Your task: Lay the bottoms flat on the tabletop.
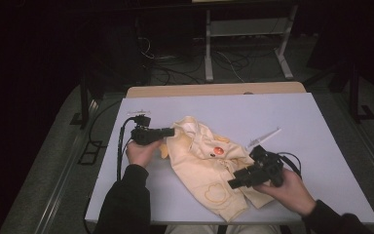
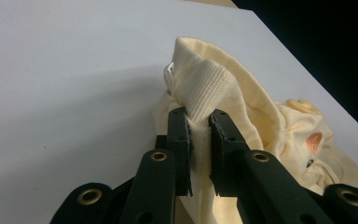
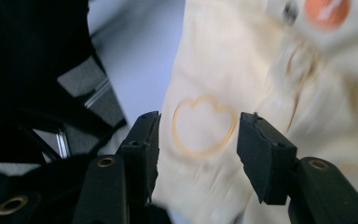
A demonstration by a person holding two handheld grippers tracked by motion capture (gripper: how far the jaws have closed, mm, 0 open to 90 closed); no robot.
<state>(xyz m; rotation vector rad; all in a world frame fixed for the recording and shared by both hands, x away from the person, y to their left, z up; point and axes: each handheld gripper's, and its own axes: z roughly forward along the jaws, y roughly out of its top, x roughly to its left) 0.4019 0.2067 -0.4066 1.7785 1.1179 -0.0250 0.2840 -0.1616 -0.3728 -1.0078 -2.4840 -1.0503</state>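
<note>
A pale yellow baby garment (image 1: 202,163) lies crumpled across the middle of the white table (image 1: 292,117). It carries an orange patch (image 1: 219,151) and a heart outline (image 1: 215,193). My left gripper (image 1: 171,131) is at the garment's left end. In the left gripper view its jaws (image 2: 198,116) are shut on a ribbed edge of the cloth (image 2: 209,84), which stands up between the pads. My right gripper (image 1: 231,184) hovers over the garment's near right part. In the right gripper view it (image 3: 198,121) stands open, with the heart outline (image 3: 204,126) seen through the gap and no cloth pinched.
A thin white stick (image 1: 264,137) lies on the table to the right of the garment. A small pale item (image 1: 139,113) lies near the far left corner. A wooden strip (image 1: 214,89) runs along the far edge. Cables and a metal frame (image 1: 246,29) stand on the floor beyond.
</note>
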